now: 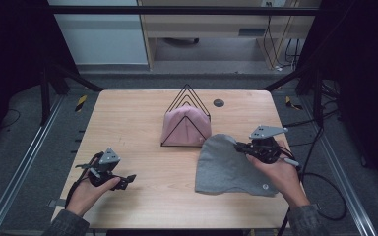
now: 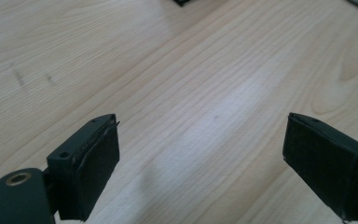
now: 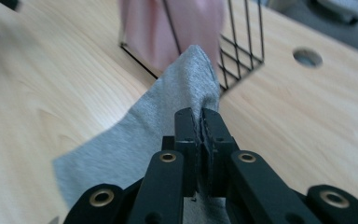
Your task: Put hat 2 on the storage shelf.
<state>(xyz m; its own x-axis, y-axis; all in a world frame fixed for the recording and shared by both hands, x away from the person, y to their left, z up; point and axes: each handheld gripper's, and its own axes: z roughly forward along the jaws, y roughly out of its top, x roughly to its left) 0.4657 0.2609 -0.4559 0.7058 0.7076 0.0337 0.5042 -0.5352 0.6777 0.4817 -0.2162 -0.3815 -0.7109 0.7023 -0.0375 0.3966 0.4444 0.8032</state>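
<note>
A grey beanie (image 1: 229,164) lies on the right half of the wooden table (image 1: 138,128), its far edge lifted. My right gripper (image 1: 239,146) is shut on that edge; in the right gripper view the jaws pinch the grey beanie (image 3: 177,98) between the pads (image 3: 200,128). A pink beanie (image 1: 184,127) sits inside a black wire rack (image 1: 187,98) at the table's middle, seen as pink cloth (image 3: 186,23) in the rack (image 3: 242,46). My left gripper (image 1: 128,179) rests low at the front left, open, with bare table (image 2: 200,93) between its pads (image 2: 98,158).
A round cable hole (image 1: 218,103) sits in the table behind the rack, also seen as a hole (image 3: 307,57) in the right gripper view. Cables (image 1: 325,191) trail off the right edge. Black frame posts stand at both sides.
</note>
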